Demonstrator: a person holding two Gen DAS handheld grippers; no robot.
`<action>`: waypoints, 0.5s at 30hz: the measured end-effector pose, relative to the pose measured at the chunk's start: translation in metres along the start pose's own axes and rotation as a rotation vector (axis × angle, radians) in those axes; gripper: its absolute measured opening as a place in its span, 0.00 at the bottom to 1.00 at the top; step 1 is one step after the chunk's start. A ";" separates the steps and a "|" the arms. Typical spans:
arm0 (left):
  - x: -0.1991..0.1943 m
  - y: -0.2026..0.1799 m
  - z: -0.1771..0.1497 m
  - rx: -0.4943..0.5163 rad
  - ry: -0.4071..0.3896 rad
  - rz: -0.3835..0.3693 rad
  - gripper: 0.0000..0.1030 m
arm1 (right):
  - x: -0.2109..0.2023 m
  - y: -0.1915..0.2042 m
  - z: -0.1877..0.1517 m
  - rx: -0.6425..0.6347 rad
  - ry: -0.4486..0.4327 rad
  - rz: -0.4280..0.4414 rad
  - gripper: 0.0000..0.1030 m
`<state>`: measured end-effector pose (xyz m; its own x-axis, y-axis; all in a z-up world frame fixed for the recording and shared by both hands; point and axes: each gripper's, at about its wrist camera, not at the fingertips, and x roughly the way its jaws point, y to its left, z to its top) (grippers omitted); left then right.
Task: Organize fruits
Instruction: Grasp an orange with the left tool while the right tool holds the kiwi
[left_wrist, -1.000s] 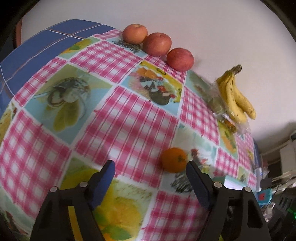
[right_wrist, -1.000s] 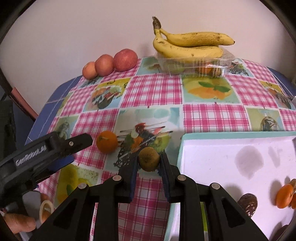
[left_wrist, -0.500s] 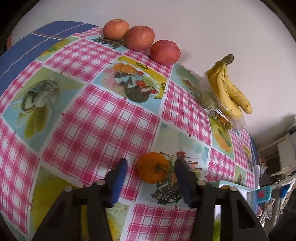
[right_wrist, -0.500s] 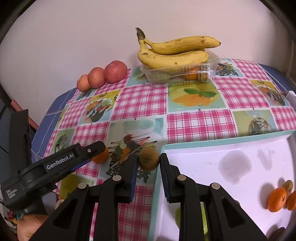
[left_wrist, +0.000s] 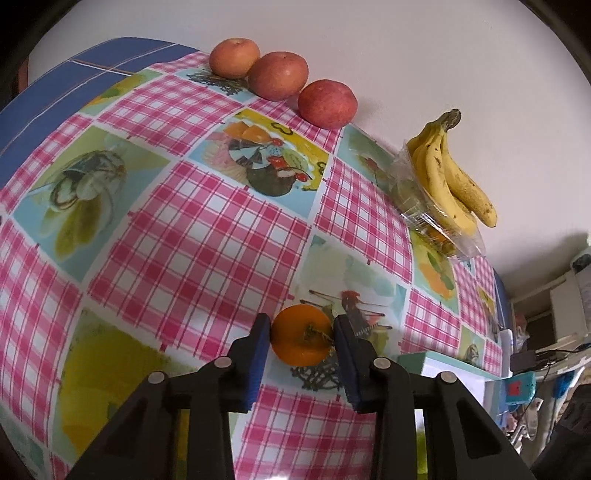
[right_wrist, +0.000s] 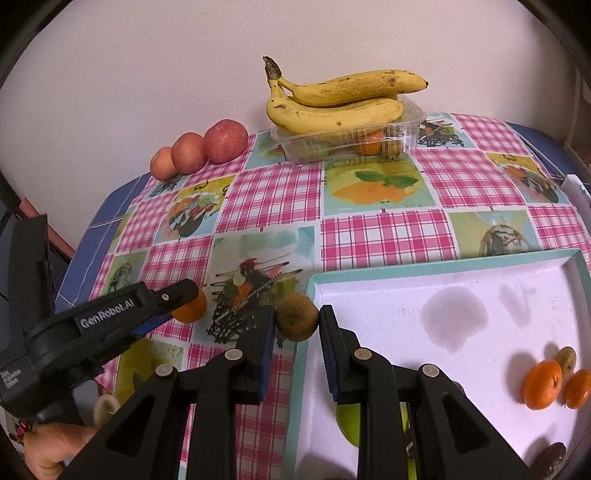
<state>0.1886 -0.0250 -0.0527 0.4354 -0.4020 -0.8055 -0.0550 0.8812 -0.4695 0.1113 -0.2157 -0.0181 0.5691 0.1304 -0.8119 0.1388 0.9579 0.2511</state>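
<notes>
Your left gripper (left_wrist: 300, 334) is clamped on the orange (left_wrist: 301, 335) at 6 o'clock on the desk (left_wrist: 207, 236); right gripper (right_wrist: 297, 323) pinches the kiwi (right_wrist: 297, 322). Lift both straight up, then swing toward the tray (right_wrist: 443, 295) at 3 o'clock.

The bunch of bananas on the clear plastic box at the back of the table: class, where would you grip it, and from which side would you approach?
Probably grip the bunch of bananas at the stem end, where the fruits join just below the dark crown on the left. Come from above: the bunch lies flat across the clear plastic box, with the wall close behind.
</notes>
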 end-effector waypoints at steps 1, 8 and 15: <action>-0.003 -0.001 -0.001 -0.003 -0.003 0.002 0.36 | -0.001 0.001 -0.001 -0.005 0.001 -0.005 0.24; -0.031 -0.006 -0.014 -0.011 -0.025 -0.001 0.36 | -0.024 0.003 -0.009 -0.047 -0.019 -0.031 0.24; -0.049 -0.010 -0.033 -0.019 -0.019 0.015 0.36 | -0.047 -0.005 -0.021 -0.049 -0.023 -0.050 0.24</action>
<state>0.1382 -0.0217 -0.0203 0.4515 -0.3839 -0.8054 -0.0789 0.8820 -0.4646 0.0670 -0.2213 0.0077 0.5810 0.0767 -0.8103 0.1280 0.9745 0.1841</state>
